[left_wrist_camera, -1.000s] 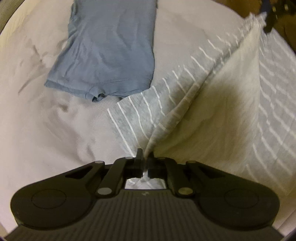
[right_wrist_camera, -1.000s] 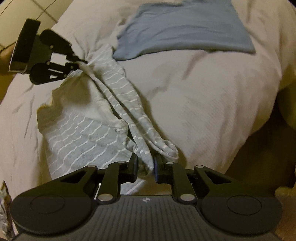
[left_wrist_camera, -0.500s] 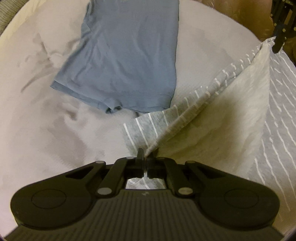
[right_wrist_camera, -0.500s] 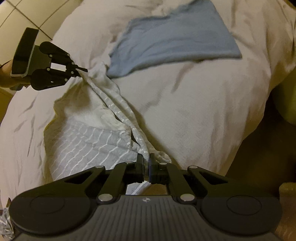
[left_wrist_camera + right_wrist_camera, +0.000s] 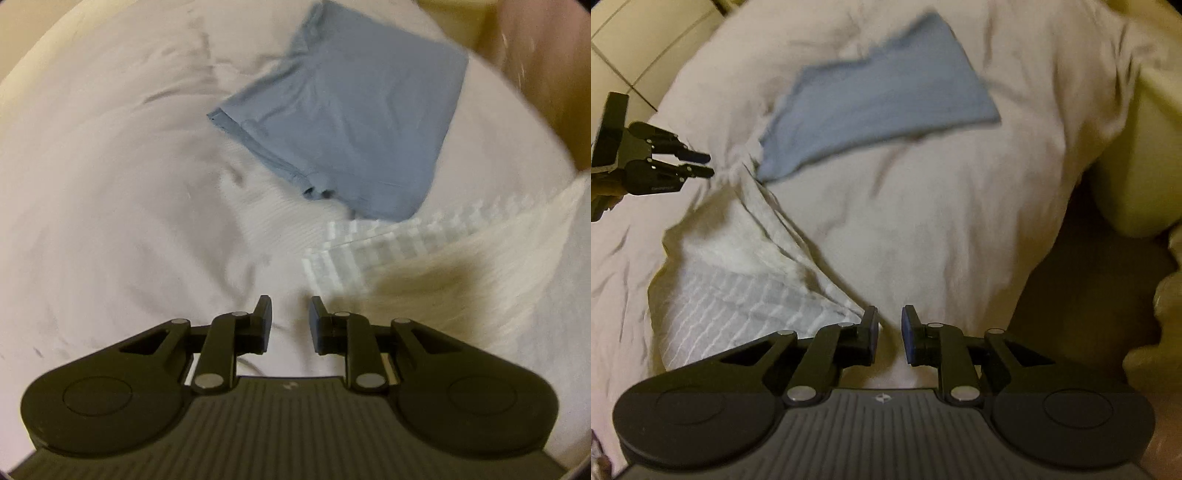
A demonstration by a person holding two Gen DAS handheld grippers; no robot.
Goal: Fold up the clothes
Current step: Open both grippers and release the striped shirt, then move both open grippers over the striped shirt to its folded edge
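Striped shirt (image 5: 738, 295) looks light and floppy; with both grippers (image 5: 290, 321) (image 5: 889, 328) just parted and empty, we'd pinch its corners.

The right gripper (image 5: 889, 332) is hovering over the near edge of the pale bedsheet (image 5: 942, 206), its jaws having just been opening and now standing apart with nothing between them, the left finger (image 5: 870, 325) just touching the near corner of the grey striped garment (image 5: 746, 280). That garment is lying crumpled on the sheet, stretching from the gripper up toward the left gripper (image 5: 701, 164), which is sitting slightly parted just beside its far end. Beyond it, the folded blue garment (image 5: 879, 99) is lying flat on the sheet.
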